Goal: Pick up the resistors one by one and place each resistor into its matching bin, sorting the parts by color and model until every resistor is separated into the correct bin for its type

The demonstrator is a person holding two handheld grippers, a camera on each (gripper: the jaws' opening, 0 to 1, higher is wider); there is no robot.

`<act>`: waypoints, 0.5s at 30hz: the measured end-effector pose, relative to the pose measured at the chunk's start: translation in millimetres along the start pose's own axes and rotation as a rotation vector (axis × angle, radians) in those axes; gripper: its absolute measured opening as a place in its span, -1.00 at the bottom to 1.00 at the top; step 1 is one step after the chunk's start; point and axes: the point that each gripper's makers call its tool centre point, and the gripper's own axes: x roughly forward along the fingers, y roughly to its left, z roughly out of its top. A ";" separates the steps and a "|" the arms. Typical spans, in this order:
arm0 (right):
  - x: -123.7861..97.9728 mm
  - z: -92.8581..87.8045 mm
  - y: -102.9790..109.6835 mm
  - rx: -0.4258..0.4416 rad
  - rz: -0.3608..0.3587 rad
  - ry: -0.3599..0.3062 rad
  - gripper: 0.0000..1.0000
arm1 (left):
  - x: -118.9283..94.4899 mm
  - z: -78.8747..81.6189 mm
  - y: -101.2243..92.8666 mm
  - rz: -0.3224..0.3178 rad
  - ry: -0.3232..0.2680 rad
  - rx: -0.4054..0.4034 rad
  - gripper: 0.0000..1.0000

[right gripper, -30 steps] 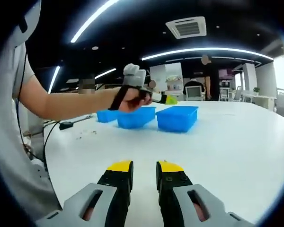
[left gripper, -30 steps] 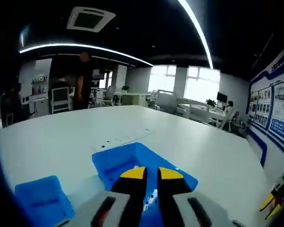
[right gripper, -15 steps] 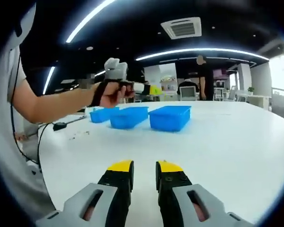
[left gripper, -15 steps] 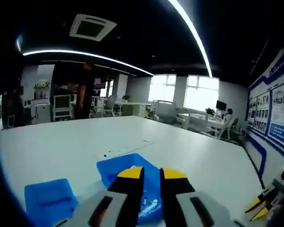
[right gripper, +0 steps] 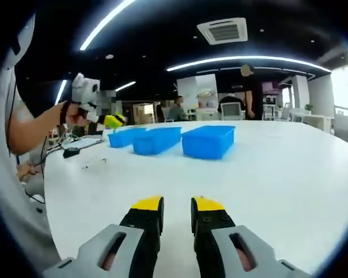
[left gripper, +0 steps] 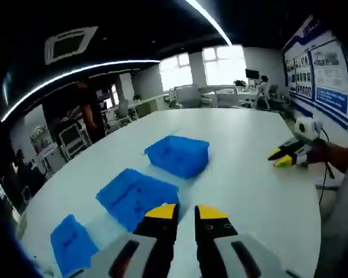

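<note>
In the left gripper view, the left gripper (left gripper: 185,212) rises from the bottom centre with its yellow-tipped jaws standing a narrow gap apart and nothing between them. Beyond it, 3 blue bins sit on the white counter (left gripper: 249,174) in a line running from lower left to centre: the near bin (left gripper: 71,248) at the lower left, the middle bin (left gripper: 136,196) just above the jaw tips, and the far bin (left gripper: 177,155) in the centre of the frame. What lies inside them cannot be made out. At the right edge the right gripper (left gripper: 279,158) comes in, held by a hand (left gripper: 330,155), its yellow tips pointing toward the left; whether they grip anything there cannot be told.

In the right gripper view, the right gripper (right gripper: 176,204) rises from the bottom centre, its jaws a narrow gap apart and empty, over bare counter (right gripper: 278,174). The 3 bins stand in a row at mid-frame: far bin (right gripper: 208,141) nearest the centre, middle bin (right gripper: 156,140) to its left, near bin (right gripper: 124,138) further left. At the upper left the left gripper (right gripper: 113,121) is held up above the counter by a hand (right gripper: 75,114), well apart from the bins. Small dark specks, possibly resistors (right gripper: 96,164), lie on the counter at the left, too small to identify. A person (right gripper: 252,87) stands in the background at the upper right.
</note>
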 end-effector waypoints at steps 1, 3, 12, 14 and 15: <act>2.8 1.9 0.5 -0.012 0.004 -0.001 -0.57 | -5.6 -11.7 -5.3 -0.025 0.017 -0.025 -0.70; 9.1 4.1 2.5 -0.023 0.014 -0.002 -0.57 | -16.5 -32.0 -18.6 -0.082 0.051 -0.111 -0.70; 30.9 1.1 22.7 -0.033 0.072 0.007 -0.57 | -23.6 -94.6 -51.0 -0.138 0.237 -0.182 -0.69; 31.0 -0.6 23.2 -0.037 0.074 0.012 -0.57 | -21.3 -103.3 -53.7 -0.136 0.270 -0.206 -0.70; 30.7 -0.8 22.7 -0.037 0.073 0.013 -0.57 | -21.4 -108.3 -55.2 -0.131 0.296 -0.208 -0.70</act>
